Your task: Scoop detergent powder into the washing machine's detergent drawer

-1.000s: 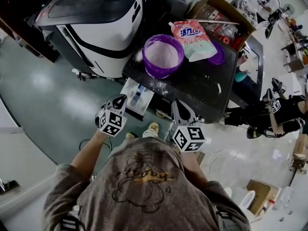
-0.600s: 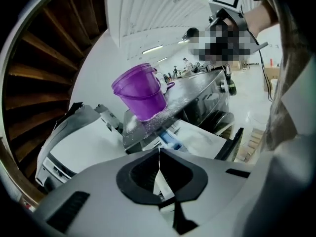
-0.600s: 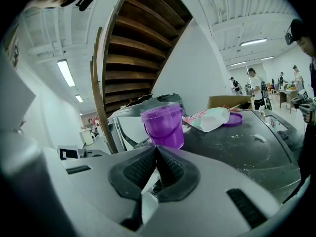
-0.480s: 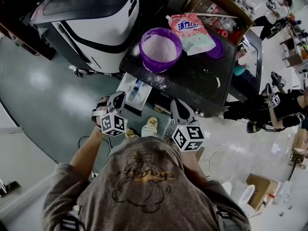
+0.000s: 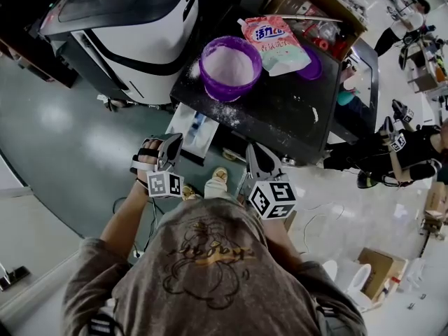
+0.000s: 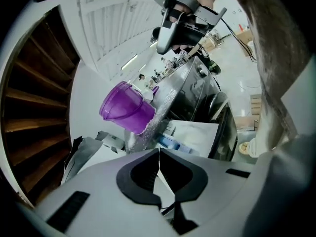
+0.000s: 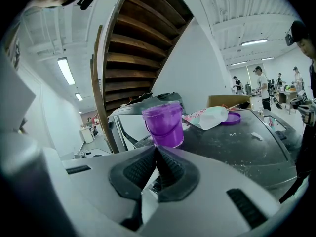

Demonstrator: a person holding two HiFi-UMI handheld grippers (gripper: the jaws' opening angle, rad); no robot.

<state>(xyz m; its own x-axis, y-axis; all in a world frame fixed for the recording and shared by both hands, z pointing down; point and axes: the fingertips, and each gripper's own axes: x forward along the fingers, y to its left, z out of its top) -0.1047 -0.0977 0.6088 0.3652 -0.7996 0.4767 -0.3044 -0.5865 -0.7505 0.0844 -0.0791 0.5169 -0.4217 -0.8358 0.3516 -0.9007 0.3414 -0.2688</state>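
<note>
**Nothing scooped yet: both tongs are waiting shut and empty, short of the machine**

The washing machine (image 5: 280, 121) is standing ahead of the person, its dark top dusted with spilled powder. On that top the purple bucket (image 5: 229, 67) is sitting open and full of white detergent. A detergent pouch (image 5: 276, 44) is lying just beside it, and the bucket's purple lid (image 5: 316, 65) is peeking out from under the pouch. The detergent drawer (image 5: 187, 126) is already hanging pulled out from the machine's front, below the bucket. So the setup looks done, while the scooping and pouring seem to be all left. No scoop is showing clearly in any view.

The left gripper (image 5: 170, 149) is hovering near the person's chest with its jaws pressed together on nothing, the drawer lying just ahead of its tips. The right gripper (image 5: 256, 161) is hanging beside it, likewise closed and empty. It is pointing at the bucket, which stands well apart from it across the machine's top.
</note>
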